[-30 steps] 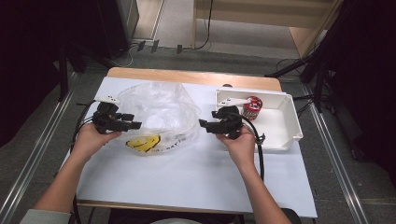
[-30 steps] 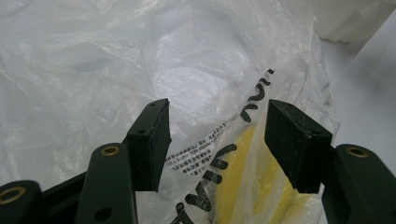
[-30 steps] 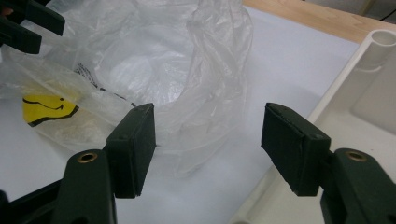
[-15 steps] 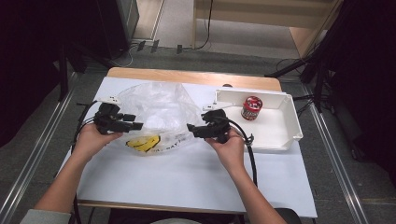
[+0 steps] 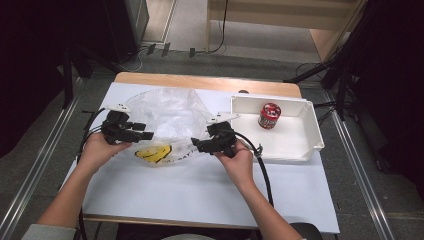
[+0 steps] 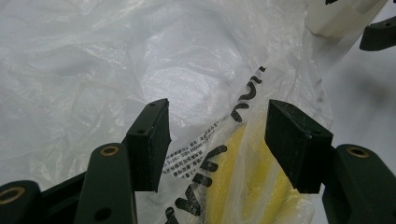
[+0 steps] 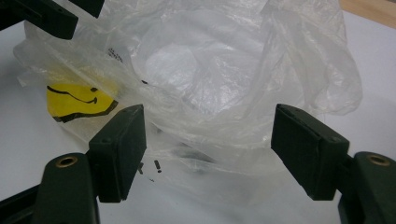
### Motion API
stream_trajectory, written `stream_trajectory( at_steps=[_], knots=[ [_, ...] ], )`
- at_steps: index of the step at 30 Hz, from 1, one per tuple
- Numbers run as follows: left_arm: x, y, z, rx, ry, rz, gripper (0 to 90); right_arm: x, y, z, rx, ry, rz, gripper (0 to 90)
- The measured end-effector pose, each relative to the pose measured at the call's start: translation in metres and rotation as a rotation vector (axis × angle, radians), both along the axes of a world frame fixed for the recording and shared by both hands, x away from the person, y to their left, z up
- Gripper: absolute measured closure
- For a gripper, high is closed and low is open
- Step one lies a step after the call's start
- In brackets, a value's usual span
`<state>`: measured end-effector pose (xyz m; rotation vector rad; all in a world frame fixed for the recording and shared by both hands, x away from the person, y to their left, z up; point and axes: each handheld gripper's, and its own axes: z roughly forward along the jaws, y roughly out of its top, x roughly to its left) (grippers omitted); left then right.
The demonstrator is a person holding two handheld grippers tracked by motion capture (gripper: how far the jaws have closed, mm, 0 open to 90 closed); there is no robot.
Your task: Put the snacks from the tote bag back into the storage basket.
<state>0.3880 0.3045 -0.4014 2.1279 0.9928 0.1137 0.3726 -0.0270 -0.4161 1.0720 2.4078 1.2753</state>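
A clear plastic bag (image 5: pixel 170 120) with a yellow smiley print (image 5: pixel 152 154) lies crumpled on the white table cover. My left gripper (image 5: pixel 148 135) is at the bag's left edge, pointing right. In the left gripper view its jaws (image 6: pixel 217 140) stand open over the printed film (image 6: pixel 219 154), and the pads do not press it. My right gripper (image 5: pixel 196 146) is at the bag's right edge, pointing left. Its jaws (image 7: pixel 208 149) have just been opening and stand wide, with the bag's rim (image 7: pixel 205 126) between them, unpinched.
A white tray (image 5: pixel 300 150) stands on the right of the table with a red can (image 5: pixel 270 116) upright in it. A bare strip of wooden table edge (image 5: pixel 210 82) runs along the back. Cables trail from both grippers toward me.
My right gripper has moved left, away from the tray, to the bag's right edge. The left gripper has stayed where it was.
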Motion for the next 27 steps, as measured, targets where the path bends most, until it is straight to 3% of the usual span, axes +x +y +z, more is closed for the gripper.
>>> stream_trajectory(
  at_steps=[6,27],
  knots=[
    [0.0001,-0.0004,-0.0005,-0.003,0.001,-0.002,41.2,-0.0015,0.0042,-0.0038,-0.016,-0.012,0.006,25.2],
    [0.0003,-0.0002,-0.0012,-0.008,0.007,-0.011,41.0,0.0001,0.0059,-0.0097,-0.034,0.025,0.032,25.1]
  ],
)
